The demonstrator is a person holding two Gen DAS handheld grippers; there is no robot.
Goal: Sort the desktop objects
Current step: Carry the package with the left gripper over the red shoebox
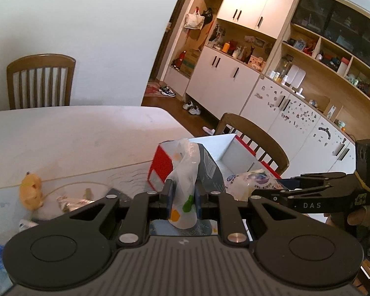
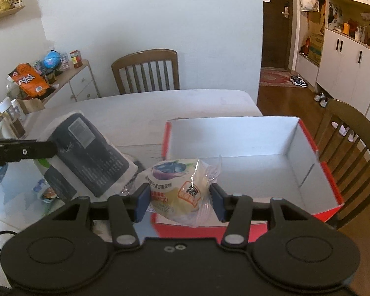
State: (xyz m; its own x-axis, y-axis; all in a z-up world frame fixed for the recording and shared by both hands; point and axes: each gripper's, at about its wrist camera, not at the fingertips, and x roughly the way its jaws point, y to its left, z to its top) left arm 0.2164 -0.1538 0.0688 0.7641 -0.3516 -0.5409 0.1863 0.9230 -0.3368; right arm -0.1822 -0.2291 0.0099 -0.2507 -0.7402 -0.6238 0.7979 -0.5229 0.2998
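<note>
With the left gripper (image 1: 183,197) clamped on a tissue pack (image 1: 185,172) and the right gripper (image 2: 180,201) clamped on a wrapped pastry (image 2: 177,187), each load ought to pass well over the red box's (image 2: 330,185) near rim before release.

so on the table: one red box (image 2: 315,170), one tissue pack (image 2: 91,157), one wrapped bun (image 2: 180,192), one yellow plush toy (image 1: 31,192). two wooden chairs (image 2: 145,71) (image 2: 352,133), two grippers (image 1: 183,199) (image 2: 180,203).
</note>
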